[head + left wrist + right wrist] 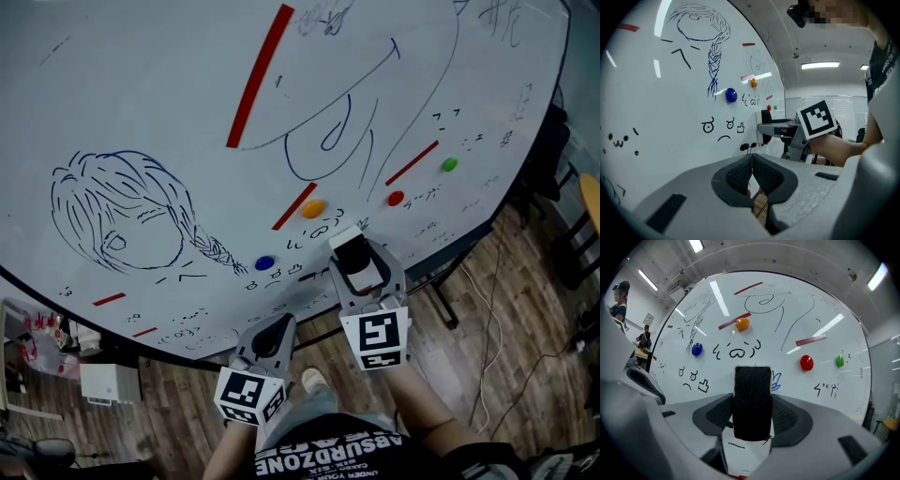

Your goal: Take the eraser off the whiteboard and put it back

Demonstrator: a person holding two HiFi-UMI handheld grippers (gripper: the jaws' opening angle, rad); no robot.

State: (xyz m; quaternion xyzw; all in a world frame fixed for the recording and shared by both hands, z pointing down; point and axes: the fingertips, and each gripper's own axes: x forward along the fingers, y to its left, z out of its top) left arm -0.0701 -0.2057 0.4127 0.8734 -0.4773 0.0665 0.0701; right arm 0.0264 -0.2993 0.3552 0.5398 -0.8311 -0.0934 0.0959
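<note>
The eraser (356, 260), a white block with black felt on one face, sits between the jaws of my right gripper (360, 270). Its far end is at the whiteboard (187, 94), just under the orange magnet (313, 208). In the right gripper view the felt side of the eraser (752, 401) faces the camera and both pads press on its sides; my right gripper (752, 411) is shut on it. My left gripper (271, 330) hangs lower and to the left, short of the board. Its pads (740, 176) meet, with nothing between them.
Blue (265, 263), red (396, 198) and green (449, 164) magnets and red strips stick to the board among marker drawings. Below the board's edge are wooden floor, the stand's dark legs (441, 300) and a white box (110, 382). A person (621, 301) stands far left.
</note>
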